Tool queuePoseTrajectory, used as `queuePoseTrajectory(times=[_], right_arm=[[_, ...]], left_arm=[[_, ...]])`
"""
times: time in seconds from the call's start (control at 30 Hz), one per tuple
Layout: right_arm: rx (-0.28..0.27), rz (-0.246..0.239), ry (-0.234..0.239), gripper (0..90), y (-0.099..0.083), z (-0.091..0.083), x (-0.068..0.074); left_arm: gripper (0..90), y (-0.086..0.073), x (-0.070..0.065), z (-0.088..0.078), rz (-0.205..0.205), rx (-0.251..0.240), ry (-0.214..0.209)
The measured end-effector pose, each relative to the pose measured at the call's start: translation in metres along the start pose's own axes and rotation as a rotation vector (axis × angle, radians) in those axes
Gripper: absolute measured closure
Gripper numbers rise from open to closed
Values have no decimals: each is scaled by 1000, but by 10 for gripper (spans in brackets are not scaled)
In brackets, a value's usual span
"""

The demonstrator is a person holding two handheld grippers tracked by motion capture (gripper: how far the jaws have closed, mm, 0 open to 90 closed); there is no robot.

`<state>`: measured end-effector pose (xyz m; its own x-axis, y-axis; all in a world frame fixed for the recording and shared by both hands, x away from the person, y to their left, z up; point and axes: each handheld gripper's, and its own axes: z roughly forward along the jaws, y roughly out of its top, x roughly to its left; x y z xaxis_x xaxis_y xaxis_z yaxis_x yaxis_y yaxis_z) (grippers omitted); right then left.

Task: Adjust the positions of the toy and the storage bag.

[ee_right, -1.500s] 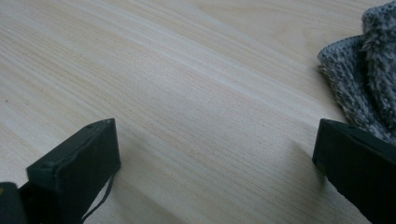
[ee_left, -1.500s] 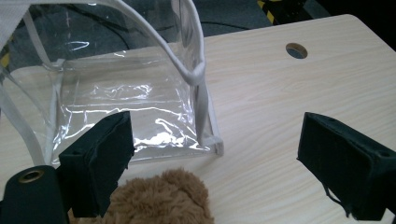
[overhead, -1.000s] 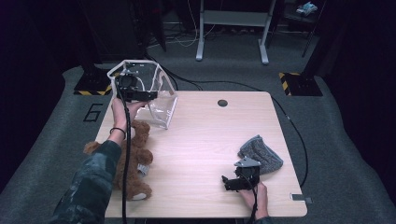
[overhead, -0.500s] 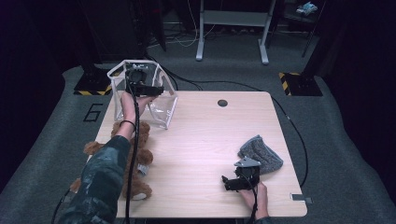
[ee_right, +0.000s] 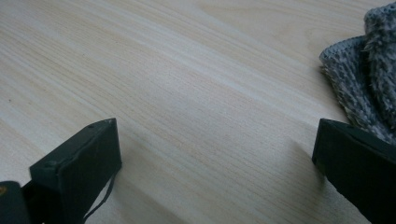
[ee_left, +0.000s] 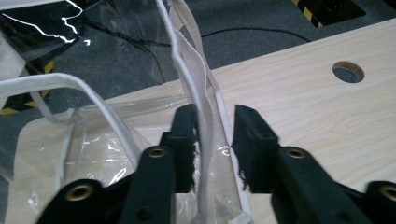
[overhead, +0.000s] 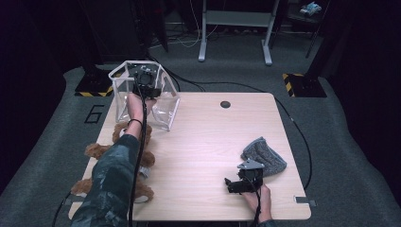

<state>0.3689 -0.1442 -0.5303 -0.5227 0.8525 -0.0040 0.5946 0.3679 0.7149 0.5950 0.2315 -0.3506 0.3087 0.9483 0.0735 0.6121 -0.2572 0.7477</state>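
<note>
Since the earlier frame, the left gripper [overhead: 144, 90] has been brought down at upper left, its jaws just closing around the clear bag's white rim [ee_left: 198, 100], a gap remaining; the right gripper [ee_right: 215, 154] is held wide open, empty.

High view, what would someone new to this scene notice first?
Probably the clear plastic bag with white trim standing at the far left corner of the pale wooden table, where the left gripper has just been closing around its white edge binding. Next, the brown teddy bear lying along the table's left edge, and the grey fuzzy cloth near the right, beside the open right gripper.
</note>
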Motion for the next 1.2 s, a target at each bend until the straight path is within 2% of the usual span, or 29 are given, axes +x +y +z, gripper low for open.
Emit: queuePoseTrajectory(times=[0.03, 0.1, 0.17, 0.23, 0.27, 0.4, 0.5, 0.6, 0.67, 0.83, 1.0, 1.07, 1.2], right_arm=[[-2, -2, 1, 3, 0, 0, 0], [-2, -4, 0, 3, 0, 1, 0], [-2, -3, -1, 4, 0, 0, 0], [-2, -3, -1, 4, 0, 0, 0], [-2, -3, -1, 4, 0, 0, 0], [-2, -7, -2, 8, 0, 0, 0], [-3, -6, -3, 9, 0, 0, 0], [-3, -6, -2, 9, 0, 0, 0], [-3, -7, -3, 10, 0, 0, 0], [-3, -6, -2, 10, 0, 0, 0], [-3, -6, -3, 10, 0, 0, 0], [-3, -7, -2, 10, 0, 0, 0], [-3, -6, -3, 11, 0, 0, 0]], left_arm=[[761, -2, -1, 2, -4, 4, 2], [806, -7, -2, 4, 20, 1, 33], [845, -8, 0, 4, -3, -23, 34], [853, -8, 0, 4, 5, -25, 39], [865, -9, -3, 3, 24, -32, 39], [872, -7, -6, 3, 31, -40, 36], [873, -8, -9, 3, 29, -54, 21], [874, -7, -13, 3, 47, -59, 10], [874, -9, -20, 3, 89, -70, 2], [874, -8, -33, 2, 127, -68, -20], [874, -10, -39, -1, 140, -71, -54], [874, -11, -44, -2, 162, -74, -59], [874, -14, -49, -5, 168, -84, -81]])
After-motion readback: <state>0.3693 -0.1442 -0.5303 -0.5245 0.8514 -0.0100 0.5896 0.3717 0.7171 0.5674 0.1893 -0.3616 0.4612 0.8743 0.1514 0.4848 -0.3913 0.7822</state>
